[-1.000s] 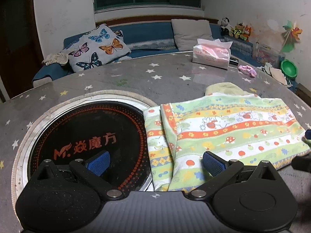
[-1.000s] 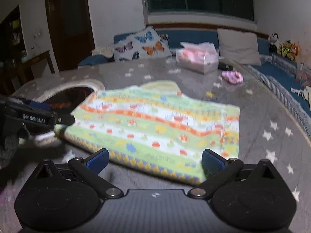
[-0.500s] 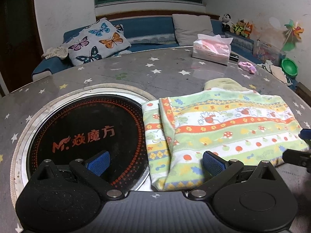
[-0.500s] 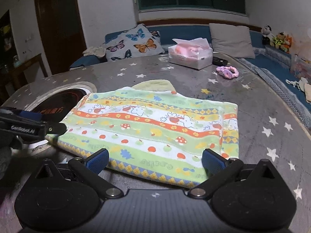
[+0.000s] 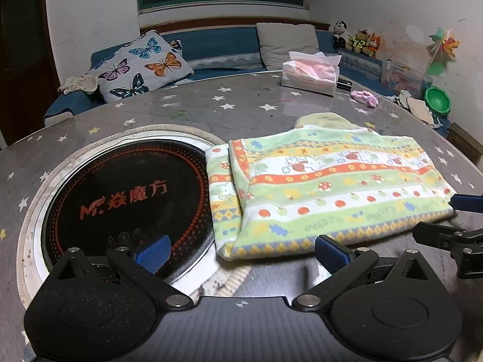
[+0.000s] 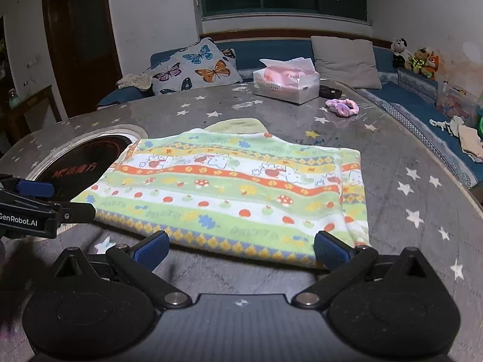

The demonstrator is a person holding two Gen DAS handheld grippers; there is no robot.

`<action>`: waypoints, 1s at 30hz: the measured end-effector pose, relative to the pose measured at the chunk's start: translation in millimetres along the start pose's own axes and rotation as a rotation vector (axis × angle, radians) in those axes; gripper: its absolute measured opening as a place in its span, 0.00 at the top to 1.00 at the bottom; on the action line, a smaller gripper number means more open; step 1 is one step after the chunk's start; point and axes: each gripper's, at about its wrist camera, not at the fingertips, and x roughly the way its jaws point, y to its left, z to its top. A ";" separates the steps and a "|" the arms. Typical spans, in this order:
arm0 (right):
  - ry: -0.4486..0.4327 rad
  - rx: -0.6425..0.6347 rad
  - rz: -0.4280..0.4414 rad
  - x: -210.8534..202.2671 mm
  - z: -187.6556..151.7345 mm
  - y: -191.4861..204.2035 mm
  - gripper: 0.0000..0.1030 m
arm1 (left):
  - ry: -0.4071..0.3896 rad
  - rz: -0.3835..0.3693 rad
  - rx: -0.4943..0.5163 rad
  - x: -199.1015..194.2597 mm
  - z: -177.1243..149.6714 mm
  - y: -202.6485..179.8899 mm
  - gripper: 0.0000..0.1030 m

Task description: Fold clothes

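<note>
Grey and scattered with pale stars, the round tabletop [image 6: 392, 163] carried one folded garment [image 6: 241, 187], striped in green, orange and white, its left end lapping the rim of the single black cooktop [image 5: 126, 199] sunk into the surface. One yellowish piece of cloth [image 6: 238, 126] poked out from behind the garment, mostly hidden. Beyond lay one tissue box [image 6: 286, 83], one pink scrunchie [image 6: 342, 107] and a dark object beside the box, too small to make out. Two cushions sat on the sofa: one butterfly cushion [image 6: 196, 69] and one grey cushion [image 6: 344, 60]. Three soft toys [image 6: 415, 57] lined the ledge. The left gripper [image 5: 241, 252] had its fingers spread wide, empty, just short of the garment's near left corner. The right gripper [image 6: 240, 249] likewise stood wide open, holding nothing, at the near right edge.
</note>
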 end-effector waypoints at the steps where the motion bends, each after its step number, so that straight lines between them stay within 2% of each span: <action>1: -0.001 0.001 -0.003 -0.8 -1.3 1.0 0.00 | 0.002 -0.002 0.002 -0.8 -1.3 -0.3 0.00; 14: 0.001 0.011 -0.059 -8.4 -12.3 11.8 0.00 | 0.015 -0.016 0.013 -9.3 -15.5 -4.7 0.00; 30: -0.002 0.012 -0.057 -19.1 -24.4 22.8 0.00 | 0.017 -0.012 0.029 -18.5 -27.5 -10.7 0.00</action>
